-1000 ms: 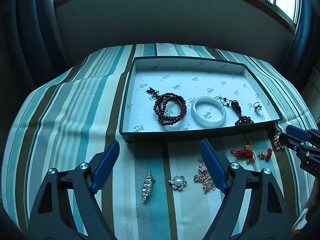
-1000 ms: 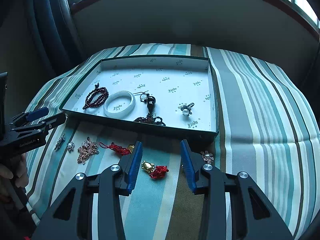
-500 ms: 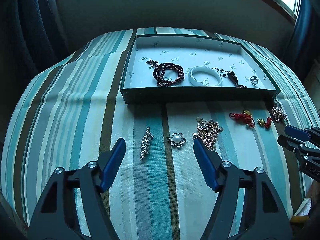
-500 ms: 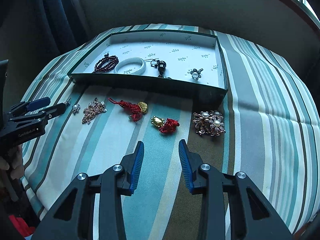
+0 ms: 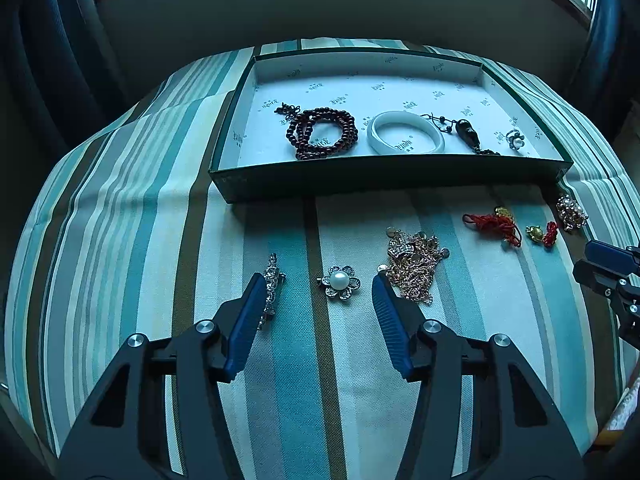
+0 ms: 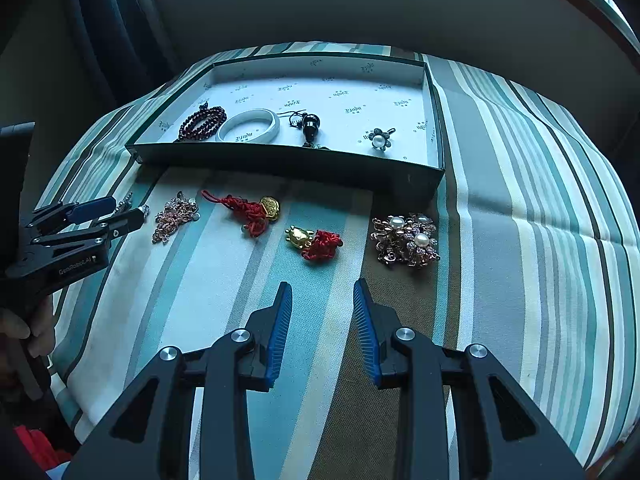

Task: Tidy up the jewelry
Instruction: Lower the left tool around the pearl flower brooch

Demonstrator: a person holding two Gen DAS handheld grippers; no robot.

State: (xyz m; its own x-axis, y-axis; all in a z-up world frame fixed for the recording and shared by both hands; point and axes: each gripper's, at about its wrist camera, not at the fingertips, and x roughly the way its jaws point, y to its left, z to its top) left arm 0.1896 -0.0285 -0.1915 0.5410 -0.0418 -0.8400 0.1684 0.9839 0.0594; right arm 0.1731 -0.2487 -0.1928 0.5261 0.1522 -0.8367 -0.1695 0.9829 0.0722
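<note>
A dark green box [image 5: 384, 178] holds a red bead bracelet [image 5: 322, 133], a white bangle [image 5: 405, 137], a dark pendant [image 5: 467, 131] and a pearl ring [image 5: 515, 139]. On the cloth in front lie a silver bar brooch [image 5: 271, 280], a pearl flower brooch [image 5: 339, 282], a gold chain heap [image 5: 416, 266], two red-cord gold charms [image 6: 252, 210] [image 6: 316, 242] and a pearl cluster brooch [image 6: 406, 240]. My left gripper [image 5: 318, 280] is open, empty, its tips either side of the pearl flower brooch. My right gripper [image 6: 322, 290] is open, empty, just short of the nearer charm.
The striped cloth [image 5: 120, 220] covers a rounded table that drops off at the left, right and near edges. A dark wall and curtains stand behind the box. The box's near wall [image 6: 288, 164] rises between the loose pieces and the box floor.
Both grippers pulled back from the box, then the left came down toward the pearl flower brooch. The right gripper's jaws opened a little wider. No jewelry moved.
</note>
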